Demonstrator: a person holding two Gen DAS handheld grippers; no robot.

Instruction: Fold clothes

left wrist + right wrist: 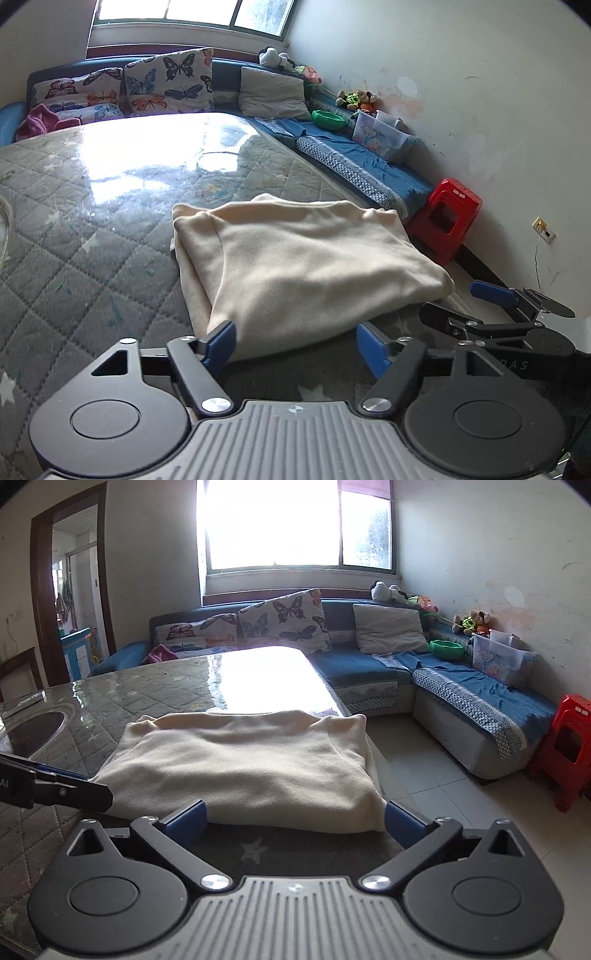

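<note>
— How do your jaws stand?

— Both wide apart, gripping nothing. My left gripper [295, 343] and my right gripper [295, 818] each sit low at the near edge of the cream garment [306, 258], which lies folded into a thick pad on the quilted table [74, 258], near its right-hand edge.

— How will it handle?

— I'd judge it soft, light and limp, a fleecy knit that sags wherever it isn't held. Take it by the near corners, pinching all the layers together, or they'll slide apart.

— And where is it relative to your fingers?

— The near hem lies between my blue fingertips [186, 818] on both sides. Whether the cloth touches them, I cannot quite tell.
</note>
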